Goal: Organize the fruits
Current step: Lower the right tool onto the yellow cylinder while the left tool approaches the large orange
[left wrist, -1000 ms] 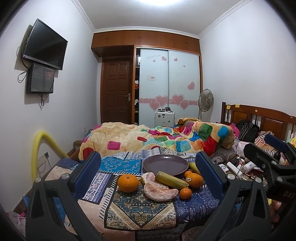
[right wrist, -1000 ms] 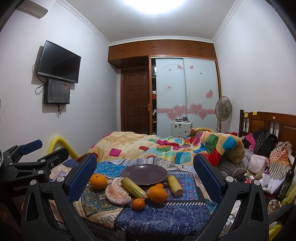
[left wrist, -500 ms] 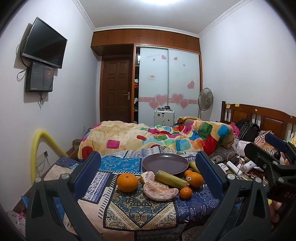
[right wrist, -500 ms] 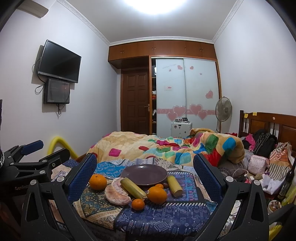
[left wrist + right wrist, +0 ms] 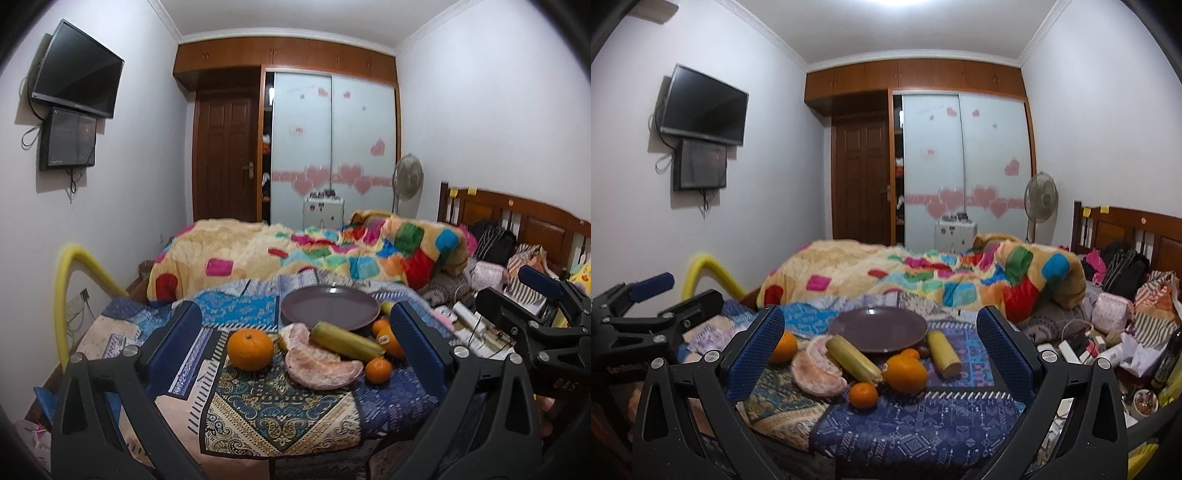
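Purple plate point(image 5: 878, 329) bare, fruit beside it; both tongs point(image 5: 295, 354) point(image 5: 881, 354) agape, holding nothing.

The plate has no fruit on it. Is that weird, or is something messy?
A bit odd: the purple plate sits bare while all the fruit lies scattered on the cloth in front of it. One pale peeled citrus piece lies open among the whole oranges. Nothing looks spilled or broken.

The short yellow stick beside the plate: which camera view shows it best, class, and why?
The right wrist view: the short yellow stick lies whole, right of the plate. In the left wrist view only its tip shows.
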The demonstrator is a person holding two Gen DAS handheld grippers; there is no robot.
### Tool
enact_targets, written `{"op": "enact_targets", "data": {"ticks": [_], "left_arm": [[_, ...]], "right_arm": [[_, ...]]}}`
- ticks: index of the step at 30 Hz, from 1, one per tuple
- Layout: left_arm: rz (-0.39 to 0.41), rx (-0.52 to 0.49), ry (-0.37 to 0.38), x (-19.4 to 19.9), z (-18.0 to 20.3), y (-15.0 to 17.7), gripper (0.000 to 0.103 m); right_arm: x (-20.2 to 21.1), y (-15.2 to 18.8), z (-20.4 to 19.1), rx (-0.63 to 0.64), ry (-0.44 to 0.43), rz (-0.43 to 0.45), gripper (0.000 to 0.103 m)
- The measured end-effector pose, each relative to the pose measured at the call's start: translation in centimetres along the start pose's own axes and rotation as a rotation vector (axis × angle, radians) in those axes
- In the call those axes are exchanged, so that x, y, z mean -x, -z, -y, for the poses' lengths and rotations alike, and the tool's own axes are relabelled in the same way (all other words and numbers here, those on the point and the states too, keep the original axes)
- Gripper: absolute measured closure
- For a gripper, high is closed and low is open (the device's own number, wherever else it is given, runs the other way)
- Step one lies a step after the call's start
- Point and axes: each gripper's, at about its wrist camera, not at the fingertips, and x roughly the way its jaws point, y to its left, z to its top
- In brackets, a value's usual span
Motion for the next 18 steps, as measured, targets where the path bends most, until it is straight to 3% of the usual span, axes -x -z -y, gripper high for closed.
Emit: {"op": "enact_targets", "data": {"ticks": [9,14,18], "left_arm": [[-0.117,-0.014,-0.012,-5.9,-1.5,2.1,0.001],[-0.202,0.003,-0.020,-10.0,-2.9,3.4,0.012],[-0.274,0.025,-0.021,-13.4,-4.1,4.5,0.015]], "right_arm": [[-6.3,2.6,2.4,-0.011,0.025,-0.175,0.000],[-9.4,4.2,3.7,-0.019,0.042,-0.262,0.000],[-11.3,5.1,4.5,-0.003,0.059,-0.302,0.000]]}}
